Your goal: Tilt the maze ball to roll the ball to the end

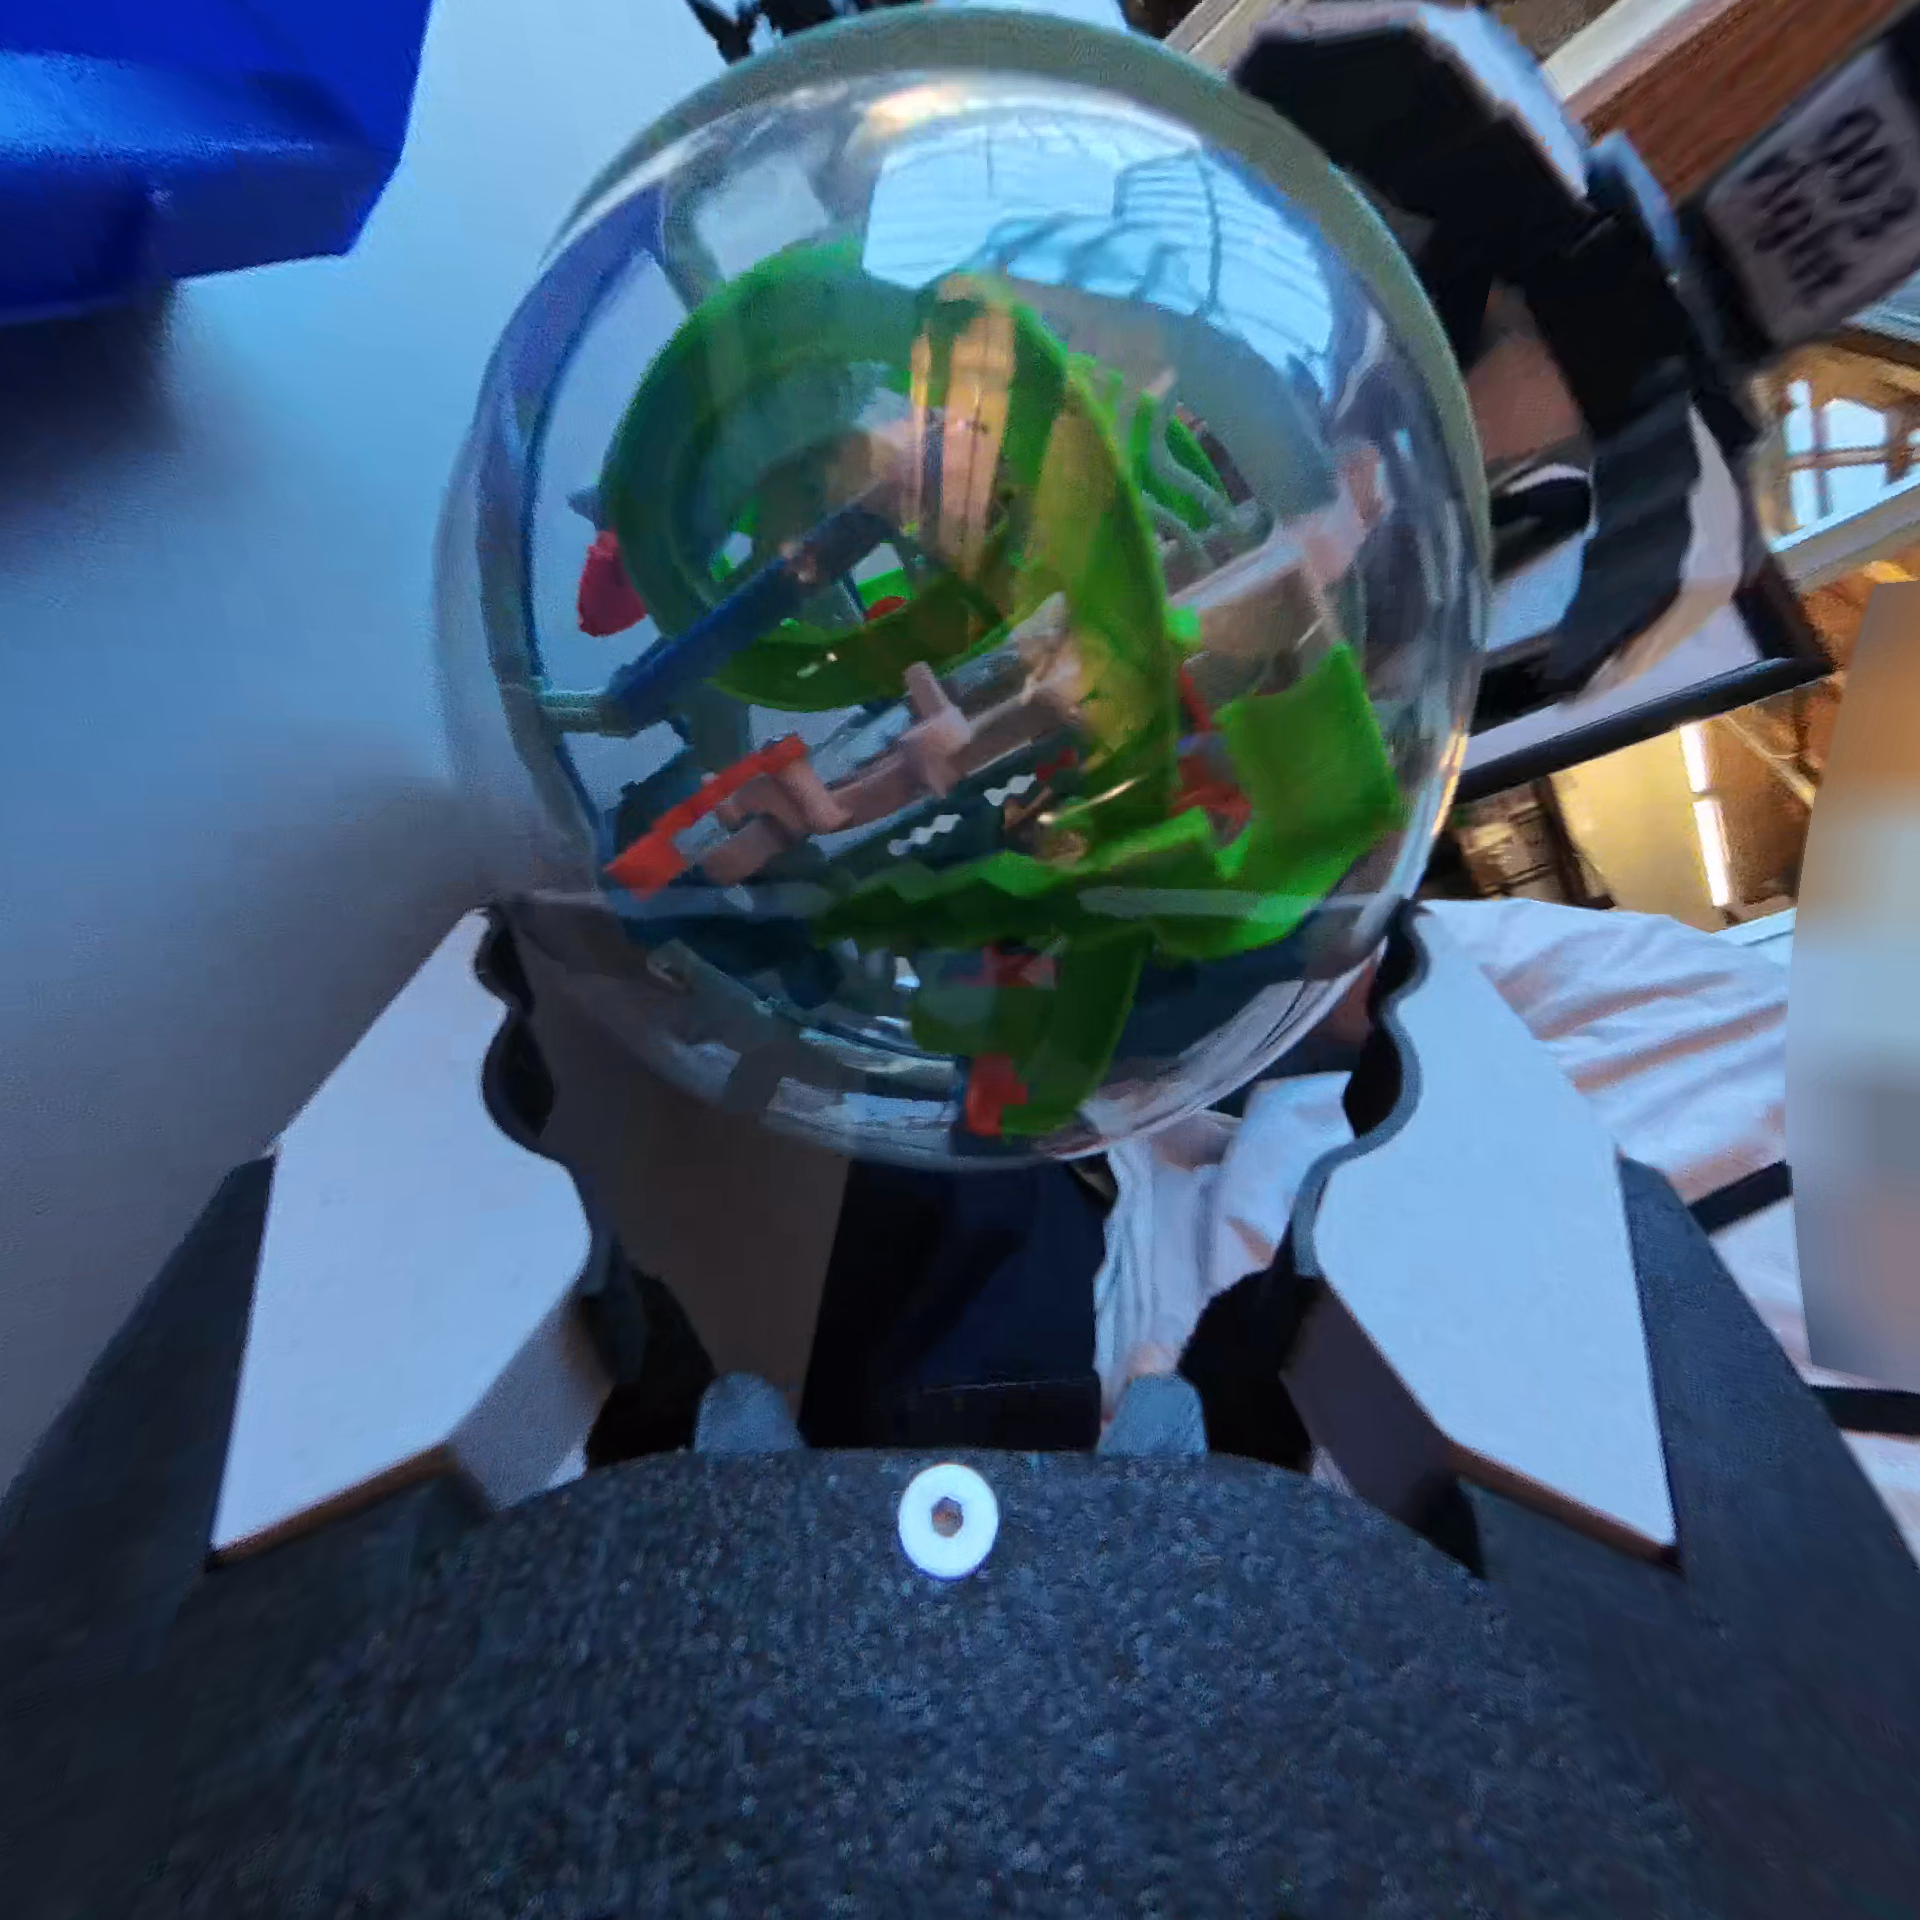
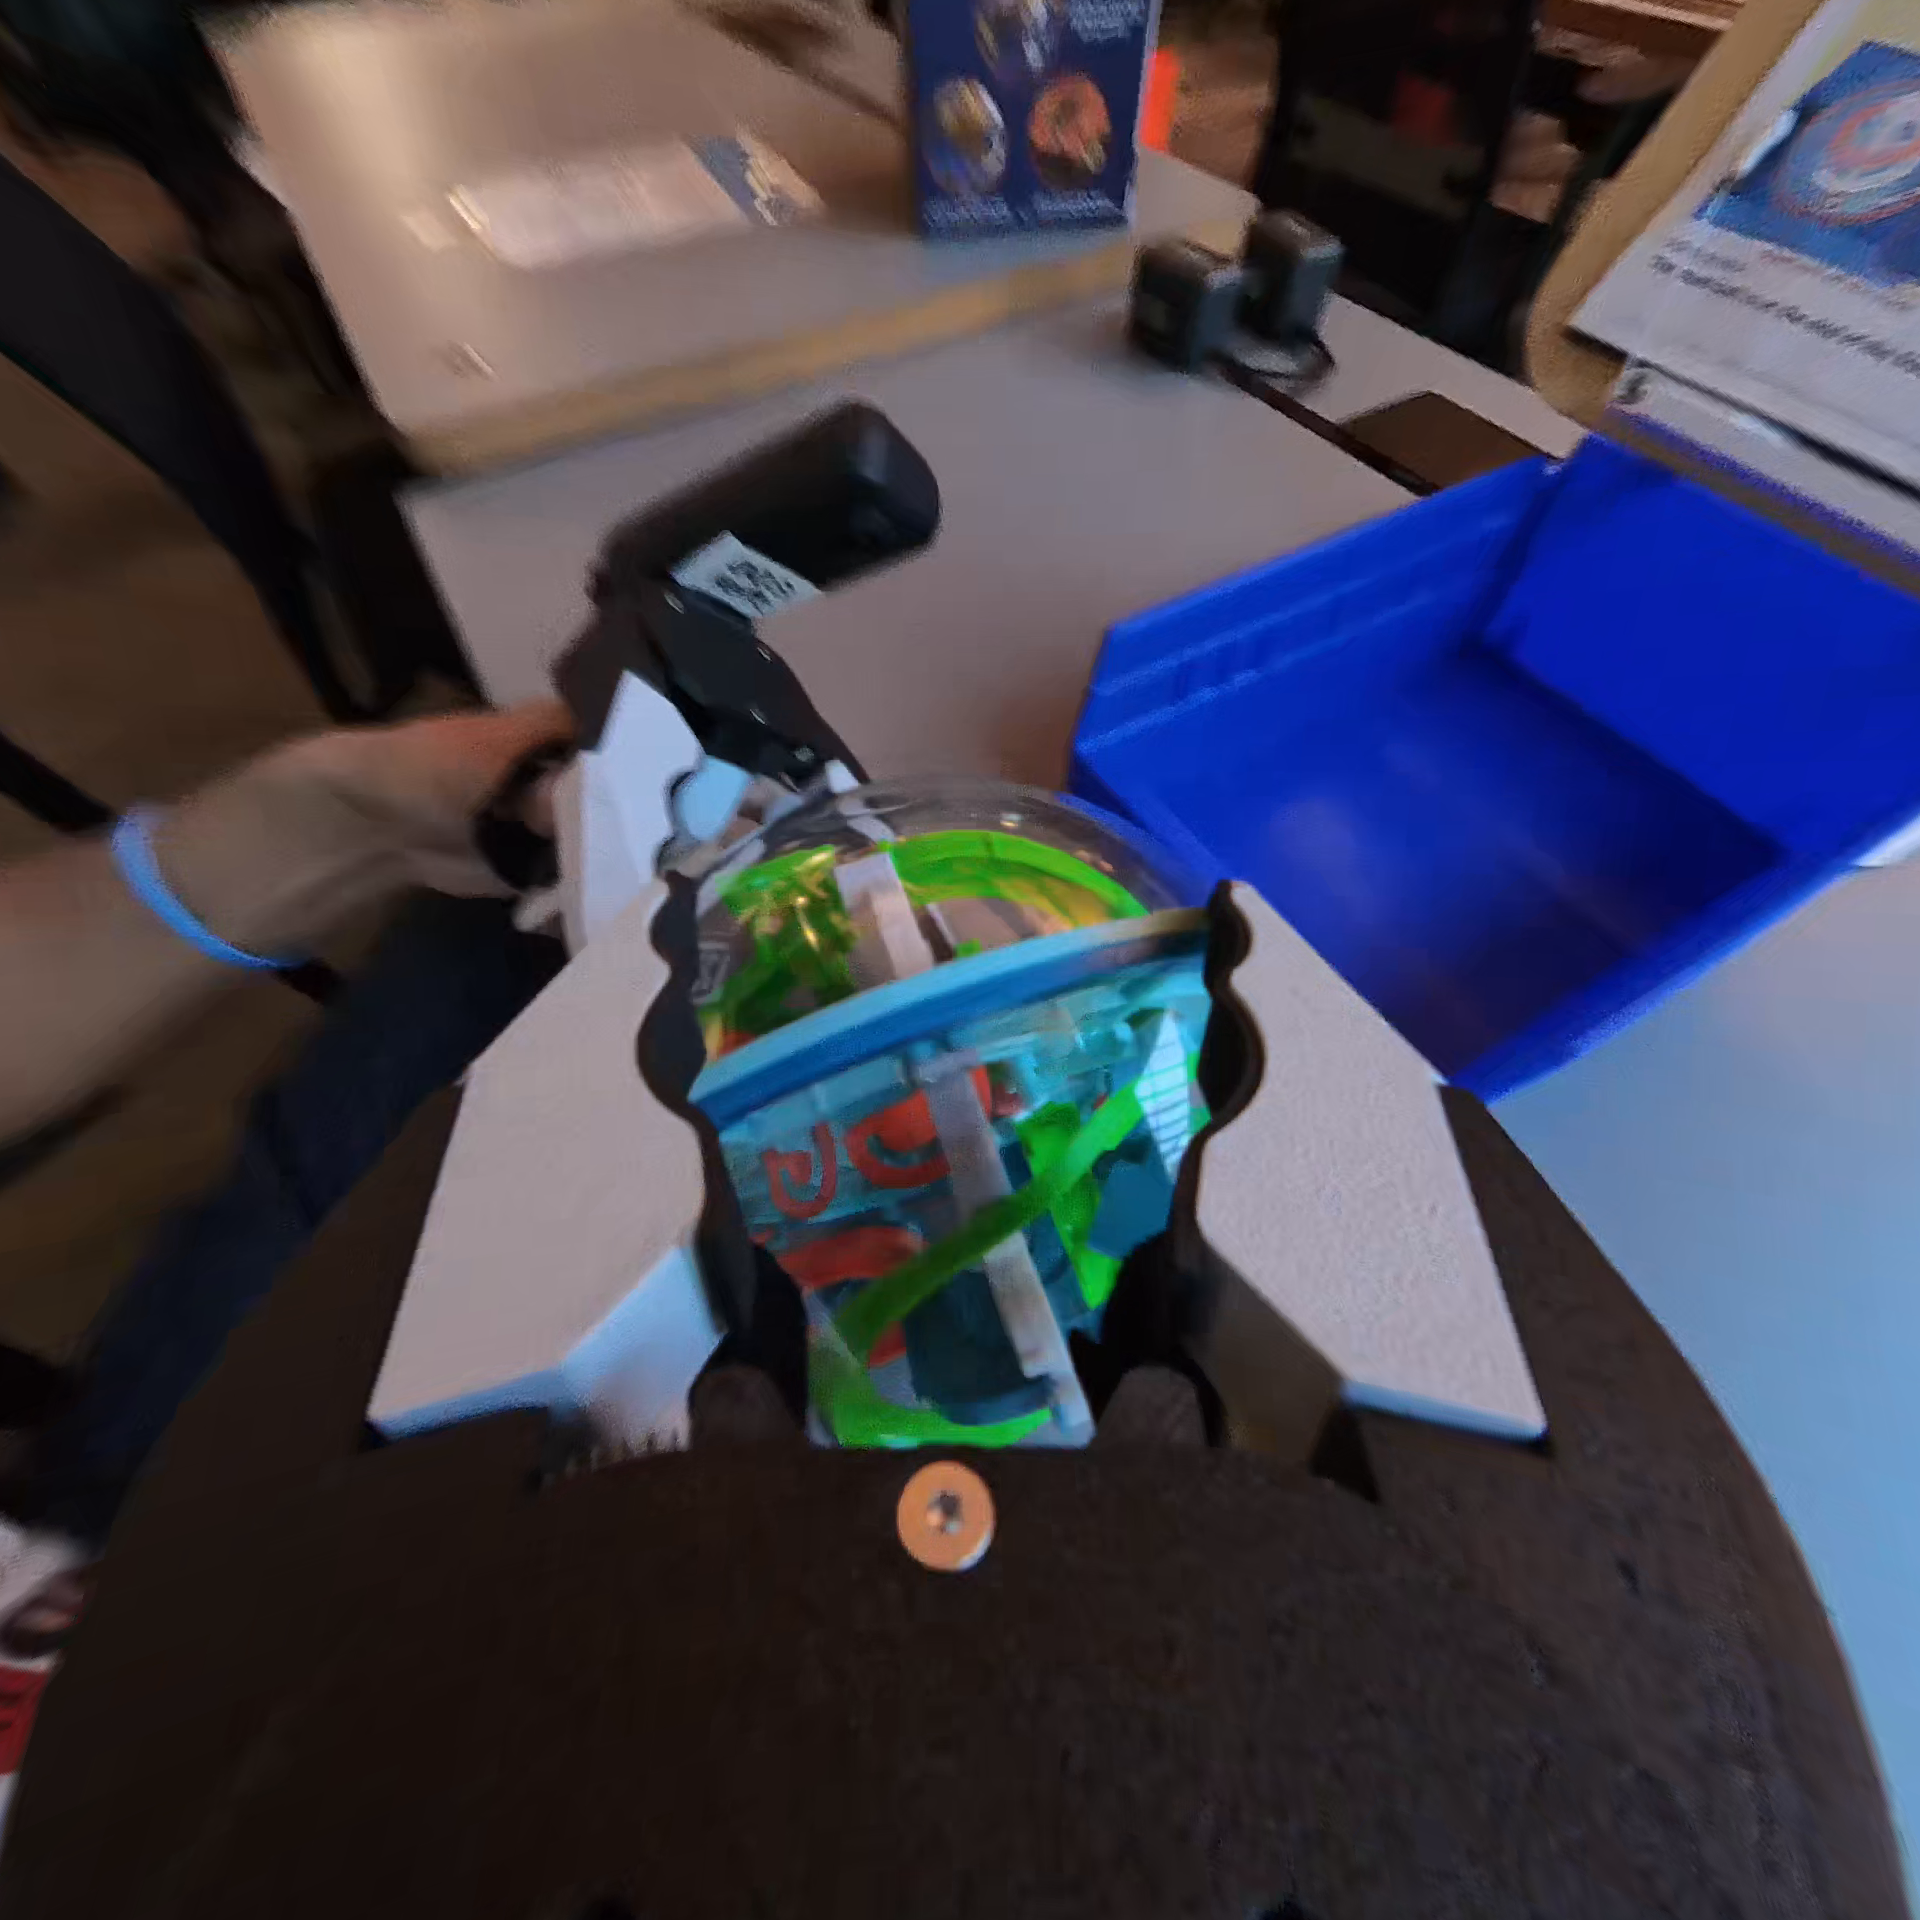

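Maze ball (image 1: 956, 582) clamped by both grippers, L (image 1: 951, 935) & R (image 2: 945, 997), off the desk; tilt slow, small angles, keep both squeezes even so it won't slip.

The left wrist view sits just behind its own fingers (image 1: 1455, 1195) and tilts upward, very close to the maze ball (image 1: 956, 582), which fills the upper middle of the picture against ceiling and windows. The right wrist view looks down and forward along its fingers (image 2: 1340, 1164) onto the bench (image 2: 1039, 499) and a blue bin (image 2: 1299, 727), also close to the maze ball (image 2: 935, 1091). Both views share the ball; the right view also catches the left gripper (image 2: 727, 790) beyond it.
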A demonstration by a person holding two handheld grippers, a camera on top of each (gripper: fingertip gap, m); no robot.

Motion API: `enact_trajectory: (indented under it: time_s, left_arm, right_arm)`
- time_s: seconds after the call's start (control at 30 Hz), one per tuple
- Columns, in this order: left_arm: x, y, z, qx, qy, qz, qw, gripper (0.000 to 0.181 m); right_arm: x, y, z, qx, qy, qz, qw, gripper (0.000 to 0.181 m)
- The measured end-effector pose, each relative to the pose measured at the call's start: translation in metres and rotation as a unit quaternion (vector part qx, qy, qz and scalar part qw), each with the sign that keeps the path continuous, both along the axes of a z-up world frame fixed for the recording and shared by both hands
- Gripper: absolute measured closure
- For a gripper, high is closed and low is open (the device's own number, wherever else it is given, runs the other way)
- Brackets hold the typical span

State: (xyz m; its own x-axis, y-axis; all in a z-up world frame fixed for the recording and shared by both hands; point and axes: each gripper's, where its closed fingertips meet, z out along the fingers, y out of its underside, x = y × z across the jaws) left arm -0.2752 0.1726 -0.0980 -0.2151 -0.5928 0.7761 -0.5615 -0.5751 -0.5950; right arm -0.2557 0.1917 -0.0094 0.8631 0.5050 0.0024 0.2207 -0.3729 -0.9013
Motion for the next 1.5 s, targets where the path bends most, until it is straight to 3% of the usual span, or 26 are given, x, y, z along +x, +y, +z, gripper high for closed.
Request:
enact_trajectory:
  time_s: [0.03, 0.13, 0.23, 0.3, 0.4, 0.5, 0.57, 0.67, 0.73, 0.8, 0.9, 1.0, 1.1, 1.23, 1.3, 1.37, 1.5]
  left_arm:
    - [0.002, -0.001, 0.0, 0.007, -0.001, 0.002, 1.0, 0.029]
    - [-0.002, 0.001, 0.0, 0.016, 0.0, 0.004, 1.0, 0.031]
    - [-0.019, 0.02, 0.006, 0.046, 0.009, 0.038, 0.998, 0.043]
    - [-0.037, 0.035, 0.019, 0.084, 0.011, 0.077, 0.993, 0.036]
    - [-0.056, 0.044, 0.041, 0.176, 0.026, 0.121, 0.977, 0.022]
    - [-0.059, 0.026, 0.058, 0.225, 0.044, 0.092, 0.969, 0.022]
    - [-0.056, 0.015, 0.062, 0.225, 0.061, 0.082, 0.969, 0.022]
    - [-0.056, 0.018, 0.052, 0.267, 0.107, 0.117, 0.95, 0.022]
    - [-0.06, 0.02, 0.034, 0.29, 0.139, 0.136, 0.937, 0.022]
    - [-0.066, 0.017, 0.026, 0.275, 0.13, 0.14, 0.942, 0.023]
    - [-0.071, 0.017, 0.022, 0.213, 0.096, 0.156, 0.96, 0.022]
    - [-0.074, 0.008, 0.01, 0.182, 0.068, 0.133, 0.972, 0.022]
    - [-0.072, 0.006, 0.003, 0.159, 0.036, 0.151, 0.975, 0.022]
    - [-0.072, -0.001, 0.007, 0.214, 0.01, 0.138, 0.967, 0.022]
    - [-0.07, -0.004, 0.027, 0.267, -0.024, 0.149, 0.952, 0.022]
    - [-0.071, -0.012, 0.059, 0.355, -0.058, 0.152, 0.921, 0.022]
    - [-0.08, -0.049, 0.137, 0.534, -0.145, 0.154, 0.818, 0.022]
  right_arm:
    - [-0.002, 0.001, -0.003, 0.001, -0.024, -0.007, 1.0, 0.076]
    - [-0.004, 0.001, -0.004, -0.003, -0.034, -0.018, 0.999, 0.075]
    - [-0.007, 0.005, -0.007, -0.001, -0.061, -0.028, 0.998, 0.073]
    - [-0.021, 0.008, -0.007, -0.003, -0.058, -0.017, 0.998, 0.064]
    - [-0.05, 0.014, 0.004, 0.0, -0.025, 0.025, 0.999, 0.066]
    - [-0.073, 0.01, 0.018, -0.005, 0.033, 0.084, 0.996, 0.074]
    - [-0.063, 0.007, 0.027, 0.012, 0.06, 0.095, 0.994, 0.069]
    - [-0.014, 0.001, 0.022, -0.007, 0.1, 0.087, 0.991, 0.063]
    - [0.015, -0.008, 0.003, -0.06, 0.168, 0.112, 0.978, 0.061]
    - [0.028, -0.01, -0.034, -0.123, 0.235, 0.127, 0.956, 0.057]
    - [-0.008, -0.031, -0.076, -0.205, 0.341, 0.222, 0.89, 0.043]
    - [-0.048, -0.042, -0.093, -0.221, 0.382, 0.277, 0.854, 0.029]
    - [-0.055, -0.029, -0.097, -0.195, 0.35, 0.231, 0.887, 0.027]
    - [-0.052, -0.032, -0.085, -0.144, 0.275, 0.237, 0.921, 0.027]
    - [-0.049, -0.031, -0.056, -0.058, 0.261, 0.241, 0.933, 0.027]
    - [-0.051, -0.039, -0.024, 0.032, 0.223, 0.262, 0.938, 0.027]
    - [-0.061, -0.076, 0.037, 0.181, 0.114, 0.306, 0.928, 0.027]
